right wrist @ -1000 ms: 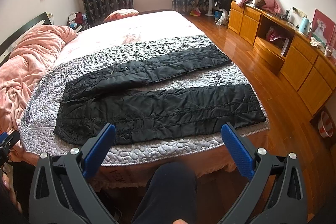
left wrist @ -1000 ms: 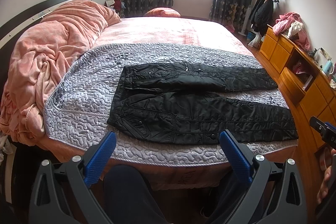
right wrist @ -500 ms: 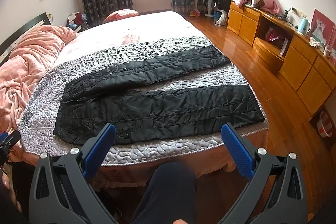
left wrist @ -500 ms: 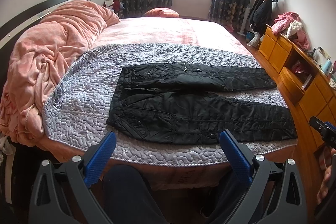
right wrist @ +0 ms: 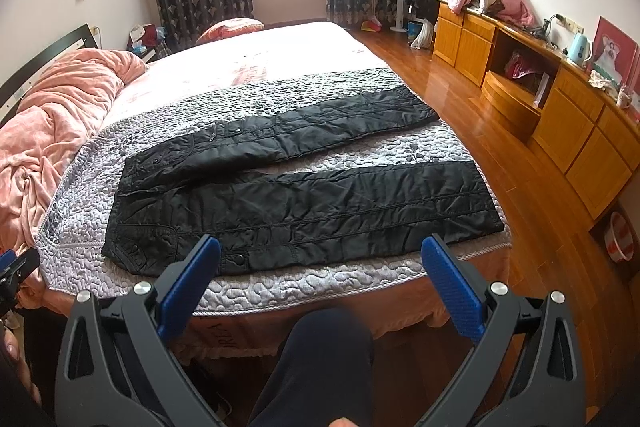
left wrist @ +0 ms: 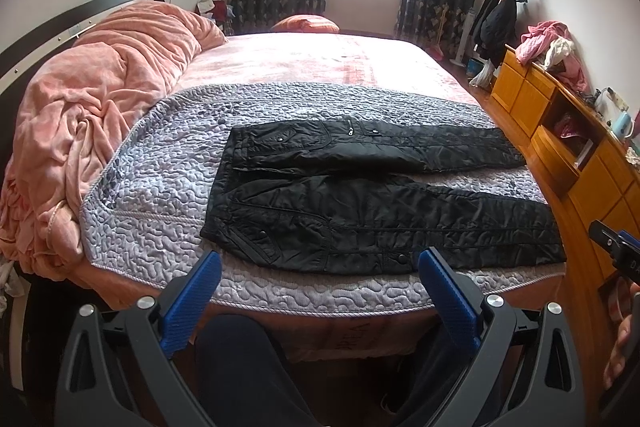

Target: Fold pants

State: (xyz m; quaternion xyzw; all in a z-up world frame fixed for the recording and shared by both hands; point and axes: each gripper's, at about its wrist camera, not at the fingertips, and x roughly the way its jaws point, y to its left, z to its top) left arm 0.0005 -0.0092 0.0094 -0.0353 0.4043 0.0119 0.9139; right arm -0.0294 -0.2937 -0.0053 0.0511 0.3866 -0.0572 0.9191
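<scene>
Your left gripper (left wrist: 318,289) and right gripper (right wrist: 320,275) both hang wide apart, holding nothing, short of the bed's (right wrist: 320,291) near edge. The pants (left wrist: 360,211) lie flat on the quilt (left wrist: 160,179), legs spread, waist toward the blanket (left wrist: 100,87).

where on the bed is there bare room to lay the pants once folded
Bare: the pink sheet beyond the grey quilt, and the quilt strip between the pants and the pink duvet. Crowded: the duvet side and the cluttered dresser.

Black pants (left wrist: 360,211) on grey squiggle-quilted bedspread (left wrist: 168,187), pink blanket (left wrist: 92,99).
</scene>
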